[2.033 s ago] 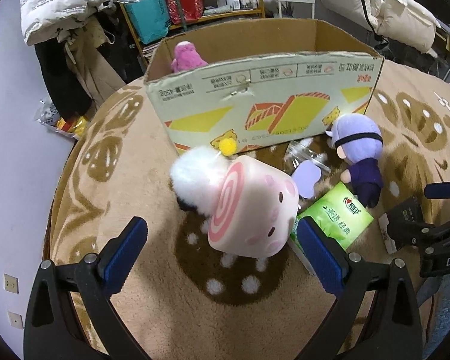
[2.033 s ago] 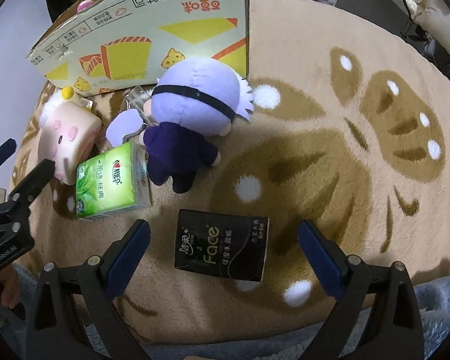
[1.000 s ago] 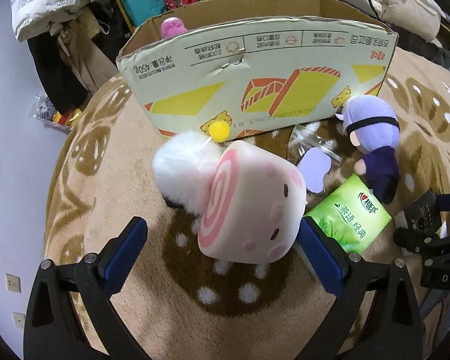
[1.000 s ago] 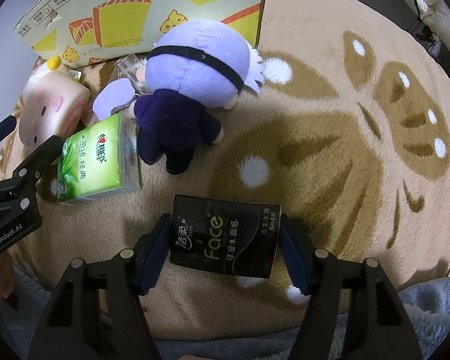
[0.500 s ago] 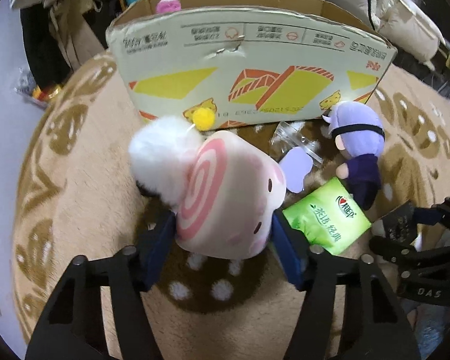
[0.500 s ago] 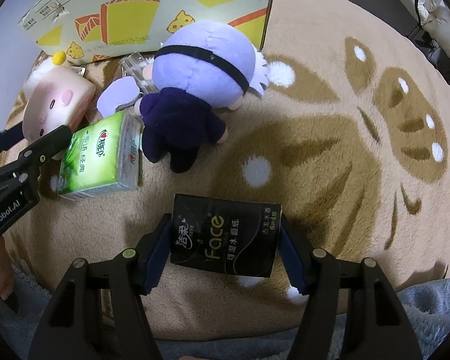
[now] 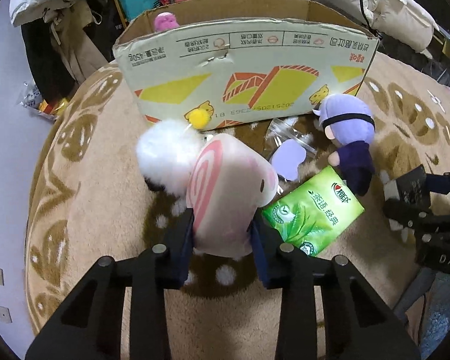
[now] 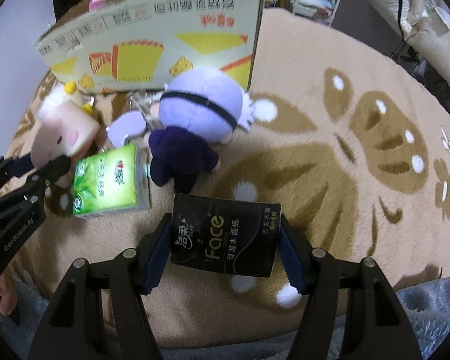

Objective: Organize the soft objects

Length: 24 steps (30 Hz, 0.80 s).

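Left gripper (image 7: pixel 222 234) has just squeezed onto the pink plush (image 7: pixel 228 198); right gripper (image 8: pixel 225 249) clamps the black tissue pack (image 8: pixel 225 234).

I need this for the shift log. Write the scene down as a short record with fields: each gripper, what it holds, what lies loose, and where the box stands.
left gripper: jaws just closed, shut on the pink swirl-roll plush
right gripper: shut on the black tissue pack
loose on rug: green tissue pack, purple-haired doll, white fluffy plush
cardboard box: open top, behind the items, a pink plush inside
surface: tan patterned rug
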Each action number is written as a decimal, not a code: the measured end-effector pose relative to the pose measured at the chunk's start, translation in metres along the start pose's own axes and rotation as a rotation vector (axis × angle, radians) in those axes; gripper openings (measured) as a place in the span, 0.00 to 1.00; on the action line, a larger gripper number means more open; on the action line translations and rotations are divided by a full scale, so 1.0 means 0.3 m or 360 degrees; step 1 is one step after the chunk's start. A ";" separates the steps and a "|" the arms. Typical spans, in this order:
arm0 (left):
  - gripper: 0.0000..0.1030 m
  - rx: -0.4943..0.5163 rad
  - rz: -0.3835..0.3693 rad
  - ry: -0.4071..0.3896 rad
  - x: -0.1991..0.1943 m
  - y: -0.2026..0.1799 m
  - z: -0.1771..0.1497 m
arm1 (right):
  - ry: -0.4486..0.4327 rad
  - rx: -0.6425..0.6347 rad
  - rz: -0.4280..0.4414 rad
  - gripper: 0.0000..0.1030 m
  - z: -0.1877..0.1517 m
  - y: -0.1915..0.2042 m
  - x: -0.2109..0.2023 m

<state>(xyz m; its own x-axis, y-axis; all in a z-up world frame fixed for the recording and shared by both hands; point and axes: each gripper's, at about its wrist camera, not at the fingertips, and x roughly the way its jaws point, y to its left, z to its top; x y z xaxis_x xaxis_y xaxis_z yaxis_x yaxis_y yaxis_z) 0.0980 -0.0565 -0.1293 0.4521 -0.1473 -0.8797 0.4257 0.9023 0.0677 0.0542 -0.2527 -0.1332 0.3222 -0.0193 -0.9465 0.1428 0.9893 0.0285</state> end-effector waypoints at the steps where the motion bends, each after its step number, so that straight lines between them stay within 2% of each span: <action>1: 0.31 -0.0003 0.0007 -0.0015 -0.012 0.001 -0.003 | -0.0023 0.0003 0.0008 0.67 0.003 -0.002 -0.017; 12: 0.31 -0.0067 0.0069 -0.0285 -0.184 0.016 -0.015 | -0.0310 0.0033 0.0084 0.67 -0.003 -0.006 -0.161; 20: 0.31 -0.0100 0.0116 -0.0517 -0.316 0.021 -0.029 | -0.0598 0.0104 0.0213 0.67 0.022 -0.031 -0.273; 24: 0.31 -0.0087 0.0126 -0.0603 -0.357 0.010 -0.028 | -0.0692 0.0118 0.0246 0.67 0.034 -0.034 -0.301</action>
<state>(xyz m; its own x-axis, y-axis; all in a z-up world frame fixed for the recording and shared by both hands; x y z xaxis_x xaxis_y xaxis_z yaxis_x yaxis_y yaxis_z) 0.0441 -0.0346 -0.0389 0.7435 -0.2062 -0.6361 0.3400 0.9357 0.0941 0.0331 -0.2625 -0.0447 0.7050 0.0530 -0.7073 0.1237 0.9727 0.1962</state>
